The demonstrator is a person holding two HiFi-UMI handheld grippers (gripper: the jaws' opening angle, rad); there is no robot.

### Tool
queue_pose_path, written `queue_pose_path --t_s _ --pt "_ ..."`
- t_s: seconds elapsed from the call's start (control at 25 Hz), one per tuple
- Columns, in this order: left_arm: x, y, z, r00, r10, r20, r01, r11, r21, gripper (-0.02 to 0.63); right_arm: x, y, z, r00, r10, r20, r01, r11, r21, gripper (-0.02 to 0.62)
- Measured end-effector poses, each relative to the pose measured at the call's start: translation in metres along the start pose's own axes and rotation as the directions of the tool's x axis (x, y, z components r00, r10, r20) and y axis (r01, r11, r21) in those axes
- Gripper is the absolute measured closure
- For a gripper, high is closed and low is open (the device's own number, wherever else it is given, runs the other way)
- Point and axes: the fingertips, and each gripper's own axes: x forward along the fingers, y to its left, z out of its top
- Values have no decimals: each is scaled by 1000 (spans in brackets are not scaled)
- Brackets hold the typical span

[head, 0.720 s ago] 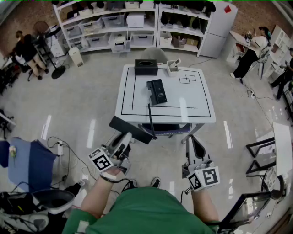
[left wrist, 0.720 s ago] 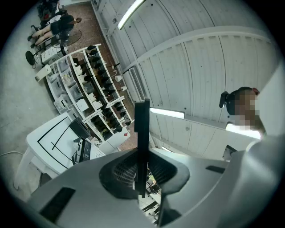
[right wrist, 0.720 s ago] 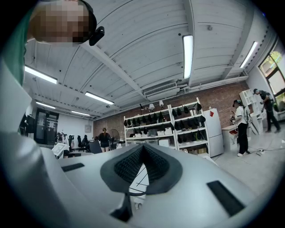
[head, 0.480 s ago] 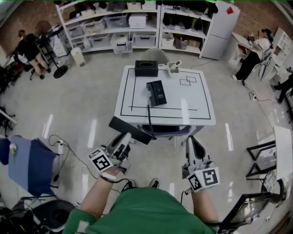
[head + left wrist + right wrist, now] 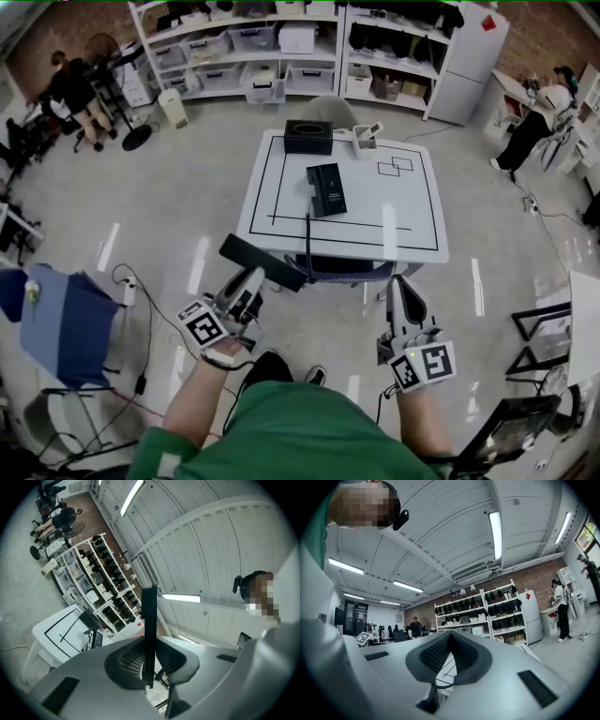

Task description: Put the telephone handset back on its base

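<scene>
The black telephone base [image 5: 325,189] lies on the white table [image 5: 412,202], well ahead of both grippers. A dark cord [image 5: 307,246] runs from it off the table's near edge to the black handset [image 5: 263,262]. My left gripper [image 5: 253,277] is shut on the handset and holds it in the air short of the table. In the left gripper view the handset [image 5: 149,634] stands as a thin edge-on bar between the jaws of the left gripper [image 5: 149,667]. My right gripper [image 5: 401,283] is shut on nothing; in its own view the right gripper [image 5: 450,637] shows its pads together.
A black box [image 5: 308,137] and a small white holder [image 5: 366,139] stand at the table's far edge. A chair [image 5: 347,270] is tucked under the near edge. Shelves [image 5: 281,47] line the back wall. A blue-draped chair [image 5: 56,323] and floor cables lie to the left. People stand far left and right.
The head view has drifted, so the table sits slightly to the right and lower in the picture. Both grippers keep the same pose, the handset still in the left one.
</scene>
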Motion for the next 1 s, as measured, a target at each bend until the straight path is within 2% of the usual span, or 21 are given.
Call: queue_pose_path --t_s 0.28,0.52,0.76,1.0 --pt "23 45 10 1000 0 -24 -1 999 -36 525 42 -17 -9 1000 -23 -12 23 1000 1 575" --pt "55 97 34 993 -33 -113 29 999 -35 525 102 -22 -17 996 -83 -44 83 996 -14 575" --pt "87 158 56 974 -67 -217 53 996 -70 525 164 -19 -23 986 -155 -57 153 988 -28 575" --pt "118 202 67 944 -131 -301 97 987 -125 525 204 -15 -32 968 -242 -70 239 970 -43 575"
